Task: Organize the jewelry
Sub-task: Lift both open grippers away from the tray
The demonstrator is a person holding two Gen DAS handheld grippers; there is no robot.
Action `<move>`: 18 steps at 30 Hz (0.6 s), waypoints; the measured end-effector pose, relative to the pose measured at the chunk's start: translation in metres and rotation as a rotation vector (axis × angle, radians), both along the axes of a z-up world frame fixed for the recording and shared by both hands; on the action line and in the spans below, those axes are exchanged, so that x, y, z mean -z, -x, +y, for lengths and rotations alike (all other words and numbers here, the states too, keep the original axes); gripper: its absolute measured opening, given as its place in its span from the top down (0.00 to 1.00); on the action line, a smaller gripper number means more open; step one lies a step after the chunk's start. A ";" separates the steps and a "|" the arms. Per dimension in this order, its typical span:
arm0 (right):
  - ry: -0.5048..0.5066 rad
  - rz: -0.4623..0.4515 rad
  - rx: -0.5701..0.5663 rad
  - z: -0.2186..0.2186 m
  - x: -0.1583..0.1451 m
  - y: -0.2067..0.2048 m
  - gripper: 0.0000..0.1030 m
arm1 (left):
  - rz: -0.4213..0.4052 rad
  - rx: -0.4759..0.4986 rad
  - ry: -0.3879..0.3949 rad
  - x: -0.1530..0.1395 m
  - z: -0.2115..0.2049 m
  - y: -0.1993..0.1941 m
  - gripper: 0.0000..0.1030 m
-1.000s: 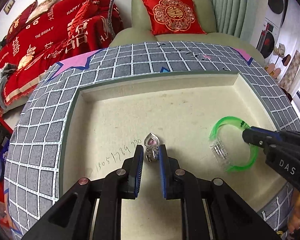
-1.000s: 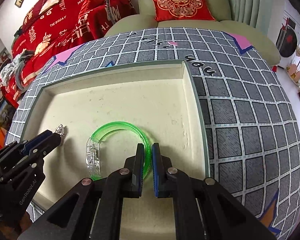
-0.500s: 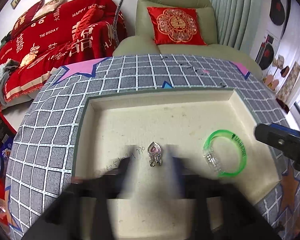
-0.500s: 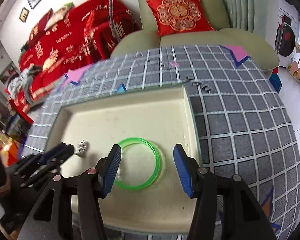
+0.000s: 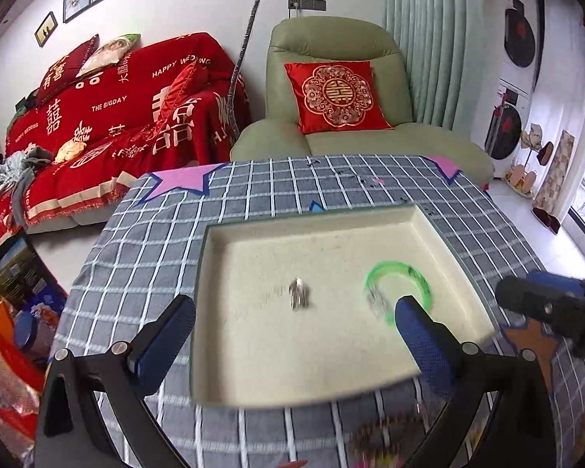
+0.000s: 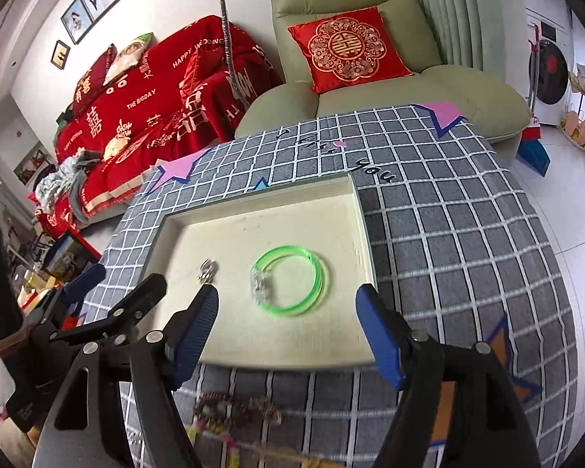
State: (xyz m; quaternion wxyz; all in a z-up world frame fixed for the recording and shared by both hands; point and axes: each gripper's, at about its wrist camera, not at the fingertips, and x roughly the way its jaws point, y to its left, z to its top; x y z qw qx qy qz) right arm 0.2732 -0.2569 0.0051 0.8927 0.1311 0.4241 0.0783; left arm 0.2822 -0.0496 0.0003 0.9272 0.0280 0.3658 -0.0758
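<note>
We list: cream tray (image 6: pixel 364 234) on the checked bench (image 6: pixel 448 234), holding green bangle (image 6: pixel 290 286) and, just left of it, silver pendant (image 6: pixel 208 270). Left tool (image 5: pixel 294 323) wide open, empty; right tool (image 6: pixel 286 312) empty, jaws just opening. Beaded strands (image 6: pixel 238 407) lie before the tray.

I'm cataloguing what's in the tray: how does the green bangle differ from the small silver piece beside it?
The green bangle is a wide, see-through green ring with a clear section on one side; the silver piece is a compact metallic lump, far smaller. The bangle lies nearer the tray's right wall, the silver piece further left. Both lie loose on the cream tray floor, apart from each other, with no gripper touching them.
</note>
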 end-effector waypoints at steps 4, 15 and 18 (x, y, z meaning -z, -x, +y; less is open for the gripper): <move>-0.008 0.003 -0.012 0.003 -0.002 0.025 0.22 | 0.008 0.006 0.023 -0.004 0.012 0.033 0.00; -0.110 0.006 0.031 -0.003 0.003 0.090 0.13 | 0.010 0.017 0.003 -0.002 0.037 0.115 0.00; -0.123 0.003 0.052 -0.008 0.004 0.105 0.13 | 0.017 0.019 -0.011 0.002 0.043 0.131 0.00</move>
